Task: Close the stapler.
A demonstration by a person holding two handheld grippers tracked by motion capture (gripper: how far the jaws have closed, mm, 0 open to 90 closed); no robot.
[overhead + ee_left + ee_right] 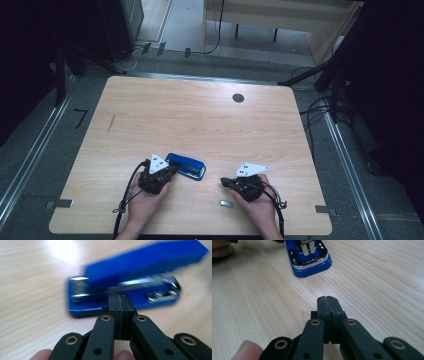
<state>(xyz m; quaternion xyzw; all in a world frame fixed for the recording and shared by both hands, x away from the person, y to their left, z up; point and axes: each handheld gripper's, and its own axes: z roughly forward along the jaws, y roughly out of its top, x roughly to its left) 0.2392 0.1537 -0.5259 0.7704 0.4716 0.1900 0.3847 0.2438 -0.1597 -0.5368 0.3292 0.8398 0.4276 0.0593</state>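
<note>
A blue stapler lies on the wooden table near its front edge, its top arm lifted open so the metal staple channel shows. In the left gripper view the stapler is blurred, just beyond my left gripper, whose jaws are shut and hold nothing. My left gripper rests just left of the stapler. My right gripper sits a short way right of it and points toward it. In the right gripper view the jaws of my right gripper are pressed together, empty, with the stapler's front end farther off.
A small grey metal piece lies on the table by the right hand, near the front edge. A dark round hole marks the far right part of the tabletop. Cables and dark stands surround the table on the floor.
</note>
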